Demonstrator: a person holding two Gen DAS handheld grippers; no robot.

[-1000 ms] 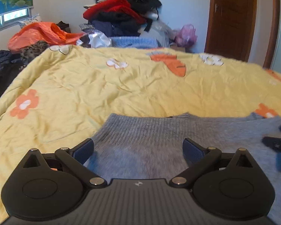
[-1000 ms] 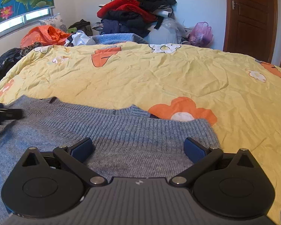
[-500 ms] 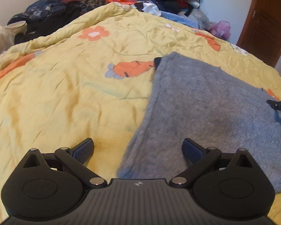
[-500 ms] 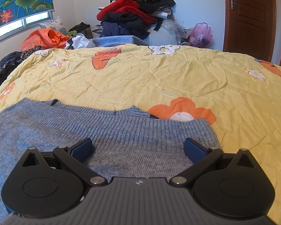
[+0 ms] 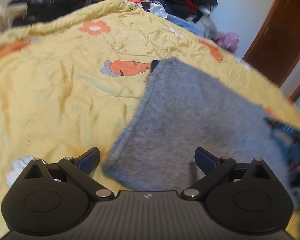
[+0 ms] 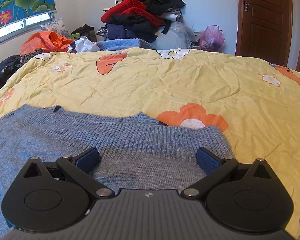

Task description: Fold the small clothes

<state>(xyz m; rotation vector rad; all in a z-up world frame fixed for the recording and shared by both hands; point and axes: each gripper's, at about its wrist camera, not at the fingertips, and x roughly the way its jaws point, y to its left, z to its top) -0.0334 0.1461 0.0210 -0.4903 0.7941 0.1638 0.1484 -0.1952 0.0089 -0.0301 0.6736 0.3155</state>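
A grey-blue knitted sweater [image 5: 200, 120] lies flat on the yellow flowered bedspread [image 5: 60, 100]. My left gripper [image 5: 147, 159] is open and hovers over the sweater's near left corner, one pad over the bedspread and the other over the knit. In the right wrist view the same sweater [image 6: 90, 138] shows its ribbed hem and right edge. My right gripper [image 6: 148, 160] is open just above that ribbed edge, with nothing between its fingers. The other gripper's dark tip [image 5: 284, 128] shows blurred at the right edge of the left wrist view.
A tall pile of red, black and navy clothes [image 6: 144, 14] stands against the far wall. An orange bag [image 6: 44, 42] and dark garments lie at the far left. A brown door [image 6: 266, 18] is at the right. The bedspread [image 6: 190, 80] stretches wide beyond the sweater.
My left gripper swung from the sweater's ribbed edge to its left side and moved nearer its near corner; the view is now blurred. The right gripper has barely moved.
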